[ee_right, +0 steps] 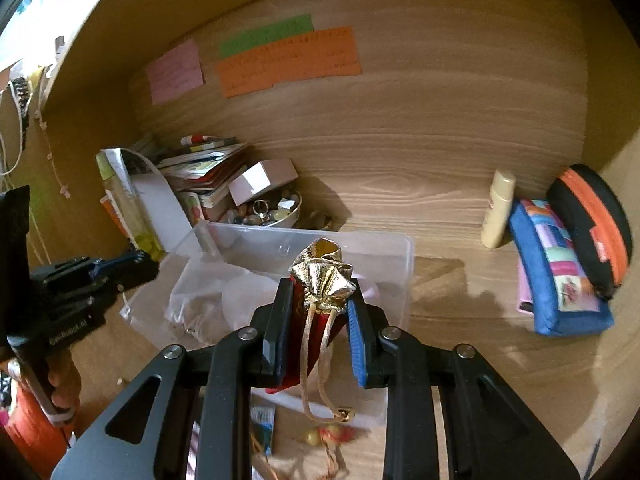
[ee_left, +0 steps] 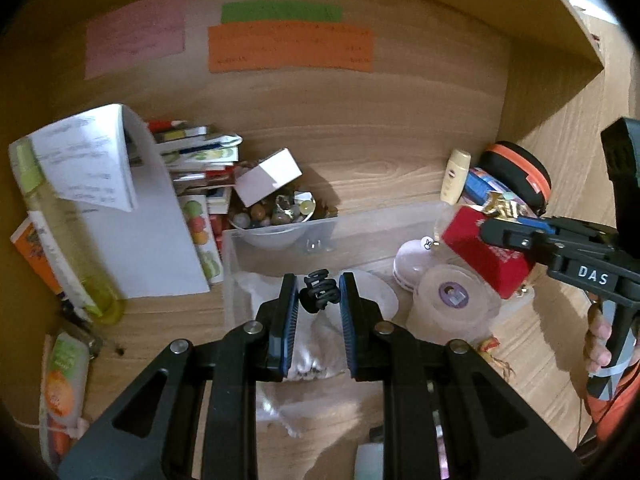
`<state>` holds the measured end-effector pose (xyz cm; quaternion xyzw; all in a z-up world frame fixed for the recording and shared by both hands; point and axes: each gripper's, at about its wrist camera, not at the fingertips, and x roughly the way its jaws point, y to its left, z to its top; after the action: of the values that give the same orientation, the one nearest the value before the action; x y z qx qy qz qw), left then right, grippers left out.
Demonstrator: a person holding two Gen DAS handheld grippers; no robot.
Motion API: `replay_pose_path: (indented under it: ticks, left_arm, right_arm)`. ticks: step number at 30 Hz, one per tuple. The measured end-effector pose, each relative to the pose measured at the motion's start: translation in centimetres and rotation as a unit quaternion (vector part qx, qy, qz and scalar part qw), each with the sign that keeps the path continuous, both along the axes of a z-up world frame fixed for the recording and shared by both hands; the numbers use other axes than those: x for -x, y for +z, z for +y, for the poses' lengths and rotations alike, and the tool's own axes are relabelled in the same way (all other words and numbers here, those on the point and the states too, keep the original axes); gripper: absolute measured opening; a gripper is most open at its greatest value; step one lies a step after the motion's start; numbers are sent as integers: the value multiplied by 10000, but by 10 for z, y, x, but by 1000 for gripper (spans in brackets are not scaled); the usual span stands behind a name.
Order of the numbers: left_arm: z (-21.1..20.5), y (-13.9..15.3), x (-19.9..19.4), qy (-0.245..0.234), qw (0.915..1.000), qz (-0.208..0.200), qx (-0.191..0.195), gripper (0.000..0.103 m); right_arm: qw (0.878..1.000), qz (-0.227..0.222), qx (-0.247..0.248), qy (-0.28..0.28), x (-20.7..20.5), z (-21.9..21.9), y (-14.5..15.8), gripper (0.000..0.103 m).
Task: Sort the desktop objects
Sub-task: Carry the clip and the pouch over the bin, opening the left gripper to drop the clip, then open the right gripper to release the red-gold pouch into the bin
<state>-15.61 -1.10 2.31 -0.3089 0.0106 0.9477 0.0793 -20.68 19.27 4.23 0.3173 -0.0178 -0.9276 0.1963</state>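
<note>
My left gripper (ee_left: 319, 294) is shut on a black hair claw clip (ee_left: 317, 291) and holds it above the clear plastic bin (ee_left: 280, 236). My right gripper (ee_right: 320, 308) is shut on a red drawstring pouch with a gold top (ee_right: 322, 280), its gold cords hanging down. The same pouch (ee_left: 486, 254) and the right gripper (ee_left: 504, 236) show at the right of the left wrist view, right of the bin. The bin (ee_right: 396, 248) holds clear bags and white items. The left gripper (ee_right: 132, 268) shows at the left of the right wrist view.
A bowl of beads (ee_left: 276, 216) with a white box (ee_left: 269, 176) on it sits behind the bin. Books and paper (ee_left: 156, 216) and a green bottle (ee_left: 60, 232) are left. A cream bottle (ee_right: 498, 210), a blue pouch (ee_right: 560, 272) and an orange-black case (ee_right: 592, 224) are right. Round lidded containers (ee_left: 452, 300) stand right of the bin.
</note>
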Motion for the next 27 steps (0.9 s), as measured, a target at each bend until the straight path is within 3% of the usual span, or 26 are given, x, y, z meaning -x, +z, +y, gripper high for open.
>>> replay_pose_path:
  ticks: [11,20,24,27]
  left_arm:
    - [3,-31,33,-186,9980,-604,-90,20]
    - [5,-32,27,-220,9982,-558,-19,20]
    - [5,-31,27,-231,9983,-540,1,24]
    - [5,-30,25,-240,9985,-493,-3,33]
  right_arm:
    - [9991,-314,-278,-15,30,-15,-29,25]
    - [9988,-248,-410,-33,29,-17,-35,29]
    - [9985,-179,-515,-74,28,-20,-35,33]
    - [9976,-103,-656,-203,28,-20,-36,45]
